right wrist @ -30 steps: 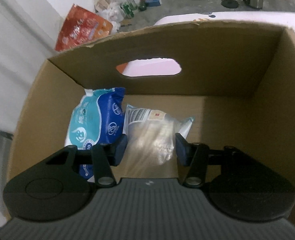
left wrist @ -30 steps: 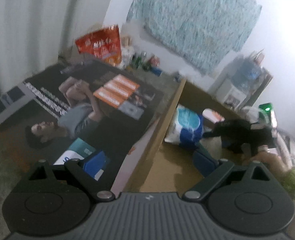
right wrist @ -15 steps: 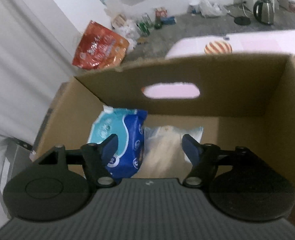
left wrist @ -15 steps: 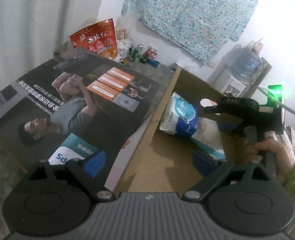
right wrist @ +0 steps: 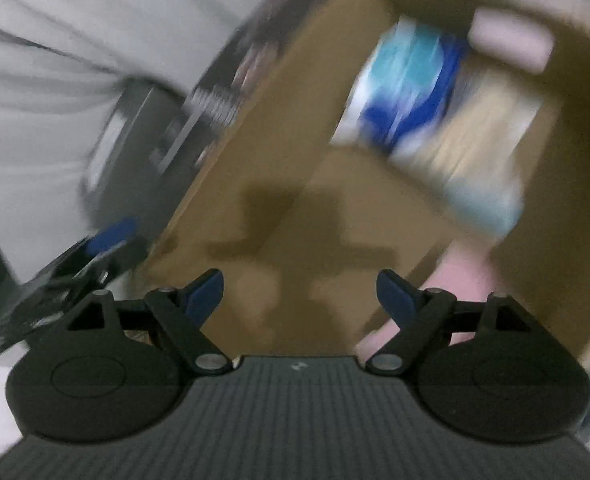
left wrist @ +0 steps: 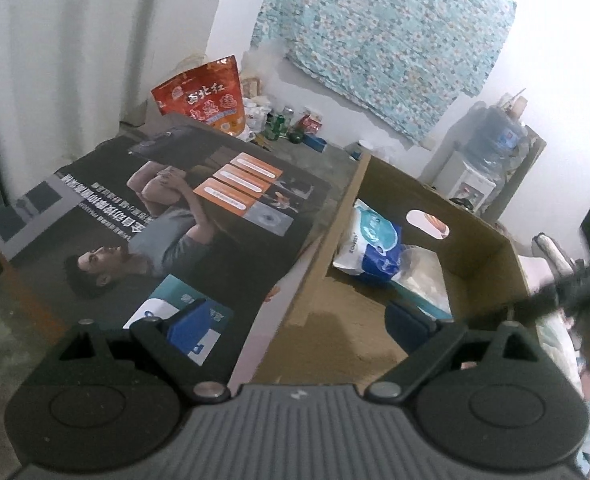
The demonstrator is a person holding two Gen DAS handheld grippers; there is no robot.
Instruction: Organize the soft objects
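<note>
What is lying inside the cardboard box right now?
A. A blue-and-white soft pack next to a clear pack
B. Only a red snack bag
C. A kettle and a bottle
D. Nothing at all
A: the left wrist view shows the blue-and-white soft pack lying on the floor of the cardboard box, with the clear pack right beside it; the red snack bag stands outside, by the wall.

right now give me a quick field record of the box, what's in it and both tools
container: open brown cardboard box with oval handle cutout
contents: blue-and-white soft pack beside clear plastic bag, touching, on the box floor
left tool: open, nothing between pads, over box's near wall
right tool: jaws just opening, empty
right view: motion-blurred
</note>
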